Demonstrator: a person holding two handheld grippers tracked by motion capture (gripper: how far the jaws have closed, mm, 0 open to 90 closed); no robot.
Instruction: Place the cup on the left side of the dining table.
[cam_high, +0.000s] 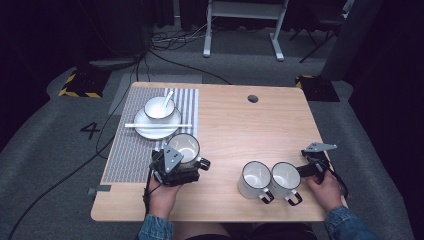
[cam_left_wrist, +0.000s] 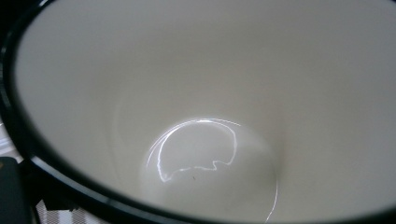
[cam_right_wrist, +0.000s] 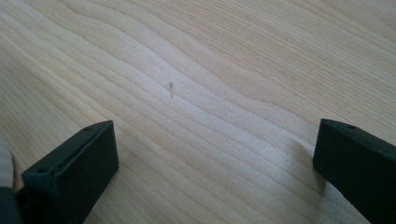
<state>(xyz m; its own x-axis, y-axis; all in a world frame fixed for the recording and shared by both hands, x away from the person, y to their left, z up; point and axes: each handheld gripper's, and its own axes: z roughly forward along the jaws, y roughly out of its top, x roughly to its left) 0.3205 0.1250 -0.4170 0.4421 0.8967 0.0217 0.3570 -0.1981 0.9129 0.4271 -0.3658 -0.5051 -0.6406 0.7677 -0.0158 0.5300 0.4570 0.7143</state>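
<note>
A white enamel mug (cam_high: 184, 146) with a black rim sits at the front of my left gripper (cam_high: 180, 161), over the right edge of the striped placemat (cam_high: 131, 150). The gripper looks shut on it. The left gripper view looks straight into the mug's white inside (cam_left_wrist: 205, 107), and the jaws are hidden. Two more white mugs (cam_high: 255, 179) (cam_high: 285, 179) stand side by side at the front right, handles toward the person. My right gripper (cam_high: 304, 171) is just right of them, open, with bare wood between its jaws (cam_right_wrist: 215, 135).
A white plate (cam_high: 157, 125) on the placemat carries a bowl (cam_high: 159, 107) with a spoon in it, and chopsticks (cam_high: 158, 125) lie across the plate. The table has a cable hole (cam_high: 253, 98) at the back. Cables run over the floor to the left.
</note>
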